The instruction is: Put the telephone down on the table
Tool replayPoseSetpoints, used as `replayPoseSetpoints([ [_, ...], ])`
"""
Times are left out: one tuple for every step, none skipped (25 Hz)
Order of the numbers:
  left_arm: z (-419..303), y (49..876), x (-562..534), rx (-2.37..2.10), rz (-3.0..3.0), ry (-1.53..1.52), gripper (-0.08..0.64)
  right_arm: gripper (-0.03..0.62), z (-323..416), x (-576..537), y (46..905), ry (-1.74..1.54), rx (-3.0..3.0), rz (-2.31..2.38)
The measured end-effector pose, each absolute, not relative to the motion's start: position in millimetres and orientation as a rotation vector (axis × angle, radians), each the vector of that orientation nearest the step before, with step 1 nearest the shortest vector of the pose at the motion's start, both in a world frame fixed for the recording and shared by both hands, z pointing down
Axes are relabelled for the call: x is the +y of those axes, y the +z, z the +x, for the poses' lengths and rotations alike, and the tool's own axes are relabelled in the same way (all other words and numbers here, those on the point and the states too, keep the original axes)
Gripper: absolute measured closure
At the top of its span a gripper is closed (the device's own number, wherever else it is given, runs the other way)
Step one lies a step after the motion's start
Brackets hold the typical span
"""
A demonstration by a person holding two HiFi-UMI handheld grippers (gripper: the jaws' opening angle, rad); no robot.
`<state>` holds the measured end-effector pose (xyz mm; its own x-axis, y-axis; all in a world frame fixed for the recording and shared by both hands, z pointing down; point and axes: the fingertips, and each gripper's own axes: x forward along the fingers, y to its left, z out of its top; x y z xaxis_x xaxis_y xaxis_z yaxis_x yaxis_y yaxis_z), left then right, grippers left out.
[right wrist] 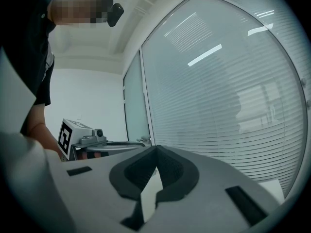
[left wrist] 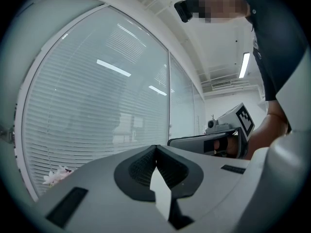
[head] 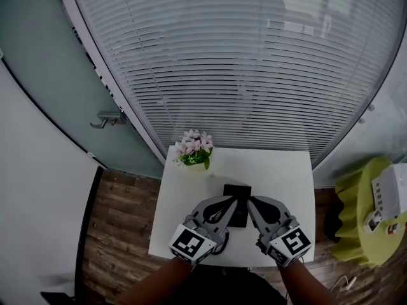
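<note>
A black telephone (head: 237,190) lies on the small white table (head: 286,183), near its front middle, partly covered by the gripper tips. My left gripper (head: 233,201) and right gripper (head: 250,201) are held level side by side over it, tips almost meeting. Whether either touches the telephone I cannot tell. In the left gripper view the left gripper (left wrist: 155,147) is shut with nothing between its pads, and the right gripper (left wrist: 221,136) shows beside it. The right gripper (right wrist: 155,147) is likewise shut and empty in its own view, with the left gripper (right wrist: 90,140) at its left.
A pot of pink flowers (head: 194,148) stands at the table's far left corner. A glass wall with white blinds (head: 241,62) rises right behind the table. A green round stool (head: 362,218) with white devices stands to the right. A door handle (head: 108,119) is at the left.
</note>
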<state>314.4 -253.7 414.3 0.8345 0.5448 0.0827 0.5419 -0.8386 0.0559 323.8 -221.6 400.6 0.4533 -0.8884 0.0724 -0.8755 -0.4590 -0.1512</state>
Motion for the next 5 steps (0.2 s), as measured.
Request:
replayPoseSetpoints([
  [313.9, 417.9, -254.0, 0.883, 2.979, 0.155, 0.551, 0.569, 324.0, -222.1, 401.3, -0.220, 1.579, -2.601],
  [313.6, 420.8, -253.8, 0.884, 2.974, 0.160, 0.551, 0.569, 324.3, -222.3, 402.0, -0.226, 1.576, -2.603],
  [313.7, 422.5, -253.4, 0.886, 2.969, 0.164, 0.551, 0.569, 324.5, -222.4, 402.9, -0.231, 1.573, -2.605],
  [314.0, 423.3, -252.9, 0.888, 2.964, 0.168, 0.551, 0.569, 324.8, -222.4, 403.7, -0.235, 1.570, -2.607],
  [314.3, 424.0, -252.3, 0.891, 2.958, 0.173, 0.551, 0.569, 325.0, -222.5, 404.6, -0.239, 1.568, -2.609],
])
